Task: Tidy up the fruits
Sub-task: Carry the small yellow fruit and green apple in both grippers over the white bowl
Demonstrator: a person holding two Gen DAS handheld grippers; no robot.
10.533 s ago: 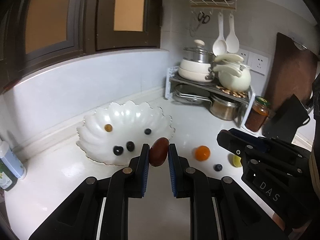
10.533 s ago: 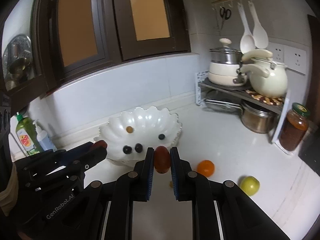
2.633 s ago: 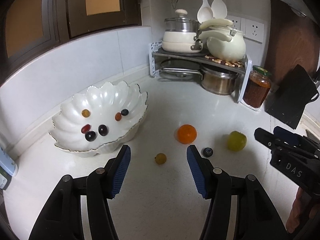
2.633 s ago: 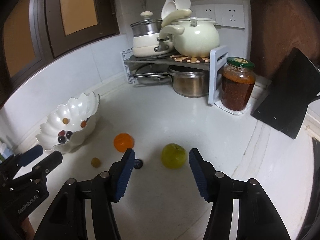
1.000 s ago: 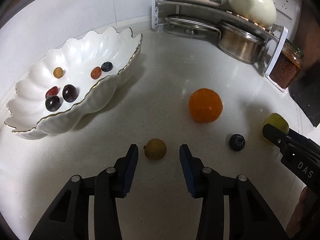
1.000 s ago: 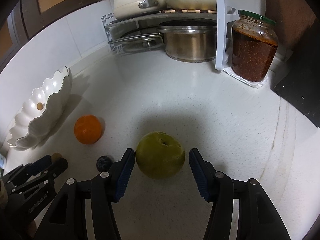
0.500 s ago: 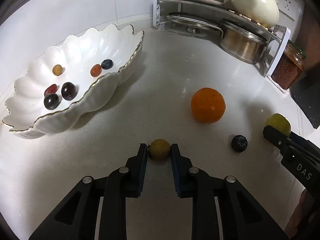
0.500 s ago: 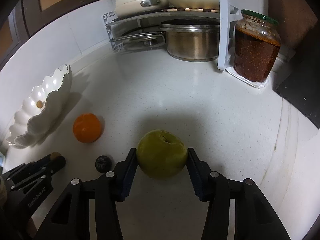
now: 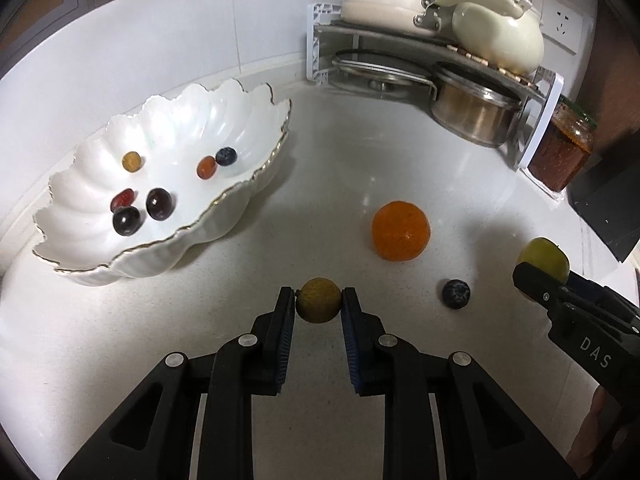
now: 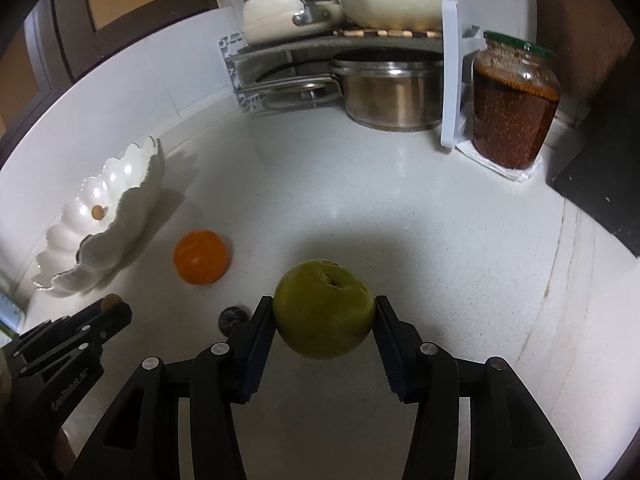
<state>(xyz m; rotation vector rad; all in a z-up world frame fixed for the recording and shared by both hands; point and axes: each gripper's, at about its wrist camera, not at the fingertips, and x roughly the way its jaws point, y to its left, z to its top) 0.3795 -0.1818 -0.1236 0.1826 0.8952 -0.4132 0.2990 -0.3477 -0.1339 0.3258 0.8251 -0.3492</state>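
Your left gripper now pinches the small yellow-brown fruit, your right gripper the green apple; both were spread a second ago, so carry them far-left to the scalloped bowl.

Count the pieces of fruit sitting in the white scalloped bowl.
6 in the white scalloped bowl: yellow-brown one, orange-red one, blueberry, red one, two dark grapes. None appear hidden.

White countertop, tiled wall, dark window frame

Orange sits right of bowl, blueberry nearer.
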